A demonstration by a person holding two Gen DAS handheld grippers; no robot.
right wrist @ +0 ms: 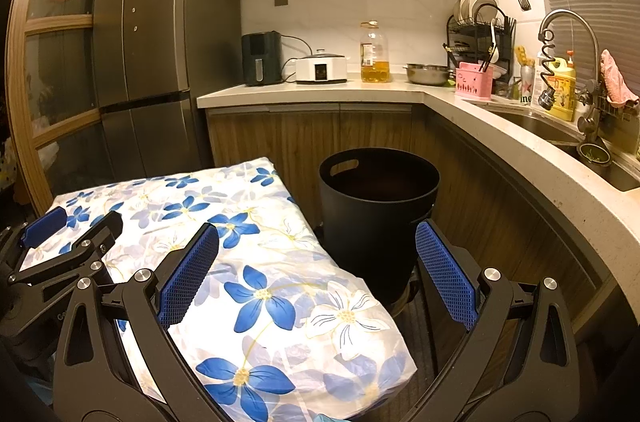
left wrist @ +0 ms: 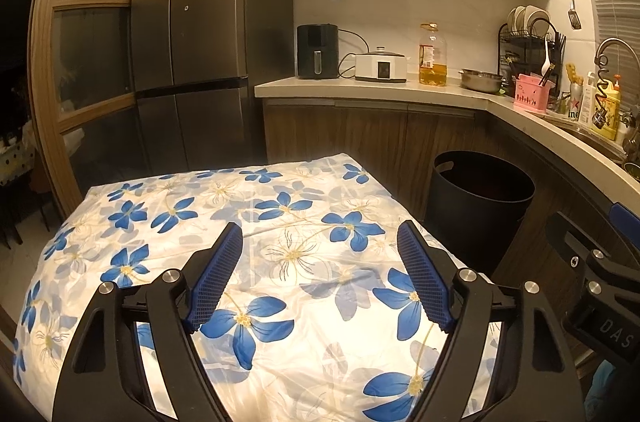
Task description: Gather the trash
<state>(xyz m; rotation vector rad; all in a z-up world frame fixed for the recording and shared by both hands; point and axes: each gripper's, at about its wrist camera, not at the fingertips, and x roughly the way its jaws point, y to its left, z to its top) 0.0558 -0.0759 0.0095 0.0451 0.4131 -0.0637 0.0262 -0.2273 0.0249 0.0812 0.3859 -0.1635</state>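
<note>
You're hovering both tools, left tool (left wrist: 320, 274) and right tool (right wrist: 316, 274), wide open and empty; the floral-covered table (left wrist: 280, 198) is showing no trash, black bin (right wrist: 378, 206) sitting just beside it, so probably nearly done.

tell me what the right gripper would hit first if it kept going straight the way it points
Probably the black bin: it stands dead ahead between the open right gripper fingers, past the floral cloth's corner. Depth is unclear.

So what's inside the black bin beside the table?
The black bin stands open-topped, but only its dark inner wall and a dim reddish-brown patch show. Its rim and the shadow hide the bottom, so any trash inside cannot be made out.
</note>
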